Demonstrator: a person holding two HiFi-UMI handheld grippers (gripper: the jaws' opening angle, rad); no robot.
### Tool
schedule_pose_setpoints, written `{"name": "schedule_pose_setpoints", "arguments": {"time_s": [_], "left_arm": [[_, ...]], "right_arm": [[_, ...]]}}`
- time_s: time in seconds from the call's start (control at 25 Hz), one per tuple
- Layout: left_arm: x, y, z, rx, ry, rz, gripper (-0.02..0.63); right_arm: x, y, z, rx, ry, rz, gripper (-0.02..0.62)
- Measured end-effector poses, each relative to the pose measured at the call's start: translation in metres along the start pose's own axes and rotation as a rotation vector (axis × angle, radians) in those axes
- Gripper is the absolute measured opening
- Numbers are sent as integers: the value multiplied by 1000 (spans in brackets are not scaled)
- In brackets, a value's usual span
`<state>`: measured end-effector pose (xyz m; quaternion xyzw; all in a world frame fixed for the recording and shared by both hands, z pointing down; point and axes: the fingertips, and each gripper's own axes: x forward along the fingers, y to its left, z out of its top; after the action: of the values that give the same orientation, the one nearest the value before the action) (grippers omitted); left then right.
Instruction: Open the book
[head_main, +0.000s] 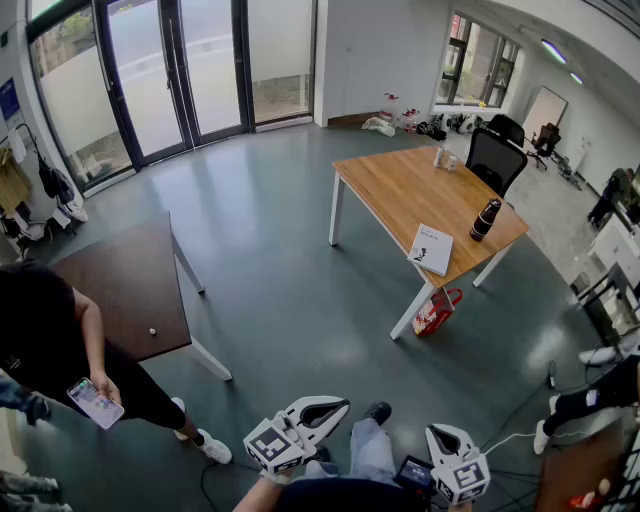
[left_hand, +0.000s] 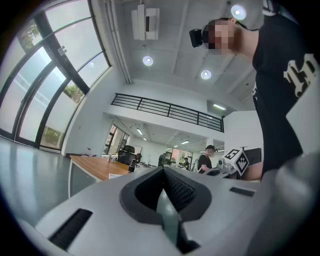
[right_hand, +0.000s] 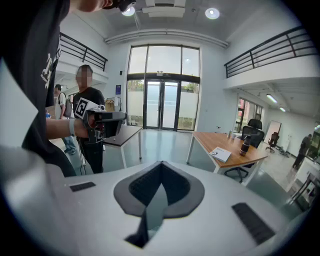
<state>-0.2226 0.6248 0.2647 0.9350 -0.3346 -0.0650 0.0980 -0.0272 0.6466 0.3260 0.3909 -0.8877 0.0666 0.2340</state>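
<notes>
Grey-floored office, glass doors at the far wall. Light wood table (head_main: 400, 190) carries the book (head_main: 431, 248), closed and flat by the near corner, with a dark bottle (head_main: 485, 219) near it. Cover is white, and the dark print at its far end is too small to read. The outline looks almost square from above, so the long axis is uncertain. Left gripper (head_main: 338, 408): jaws together, nothing between. Right gripper (head_main: 447, 437): likewise closed, empty. Both are well apart from the book.

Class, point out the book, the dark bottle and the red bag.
book (head_main: 431, 248): head view, middle of its white cover.
dark bottle (head_main: 485, 220): head view, middle of its body.
red bag (head_main: 436, 313): head view, its red side.
</notes>
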Motion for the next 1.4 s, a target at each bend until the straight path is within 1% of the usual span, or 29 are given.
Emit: {"name": "schedule_pose_setpoints", "arguments": {"time_s": [0.2, 0.32, 0.4, 0.52, 0.64, 0.76, 0.96, 1.12, 1.24, 1.4], "left_arm": [[22, 13, 3, 13, 22, 0, 6], [38, 22, 6, 7, 32, -16, 6], [51, 31, 6, 5, 49, -26, 8], [71, 49, 8, 15, 60, -21, 8], [96, 70, 18, 23, 46, -9, 8], [127, 89, 23, 37, 62, 3, 8], [178, 118, 34, 75, 112, 47, 8], [219, 136, 41, 80, 132, 72, 8], [257, 144, 43, 91, 146, 60, 8], [308, 148, 43, 136, 174, 10, 8]], "right_arm": [[23, -17, 7, 10, 1, 41, -14], [38, -32, 17, -13, -4, 51, -14], [47, -46, 22, -11, -2, 48, -14], [57, -78, 21, 15, 10, 19, -14], [69, -115, 28, 80, -25, 16, -14], [84, -156, 38, 115, -57, 10, -14], [112, -207, 58, 125, -90, 61, -14], [128, -245, 66, 139, -101, 101, -14], [132, -279, 68, 153, -112, 103, -14], [130, -324, 61, 175, -113, 76, -14]]}}
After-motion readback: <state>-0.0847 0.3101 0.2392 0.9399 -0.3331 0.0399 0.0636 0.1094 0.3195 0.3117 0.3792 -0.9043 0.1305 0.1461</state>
